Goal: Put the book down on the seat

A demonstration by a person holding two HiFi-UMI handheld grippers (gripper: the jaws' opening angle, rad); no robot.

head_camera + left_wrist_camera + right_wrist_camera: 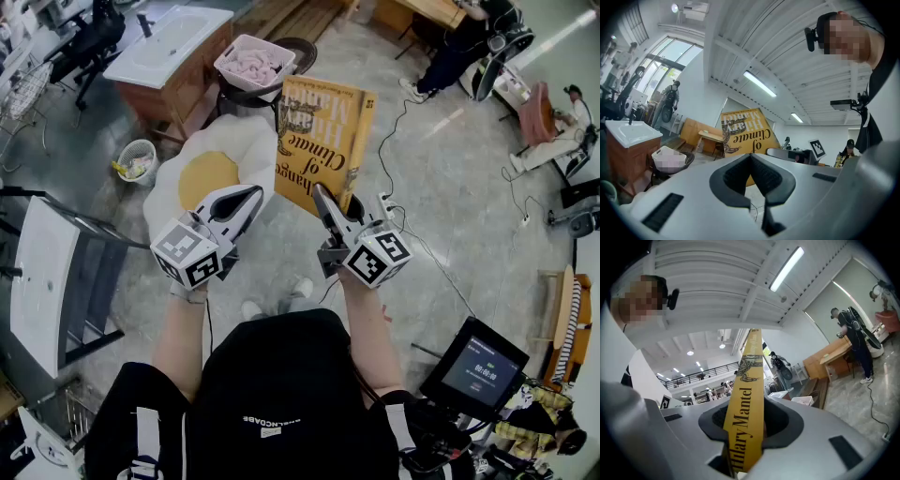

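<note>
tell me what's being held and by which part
The right gripper clamps the yellow book by its spine edge; the left gripper holds nothing.

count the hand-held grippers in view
2. The left hand-held gripper, shut and empty, is beside the yellow book; the right hand-held gripper clamps that book's spine. None looks hidden.

Yellow paperback book (323,141) is up in the air, tilted, black cover lettering upside down in the head view; the right gripper (328,211) pinches its near end, spine (745,427) reading Hilary Mantel; the fried-egg seat (211,169), white with a yellow centre, lies low beside its left edge.
</note>
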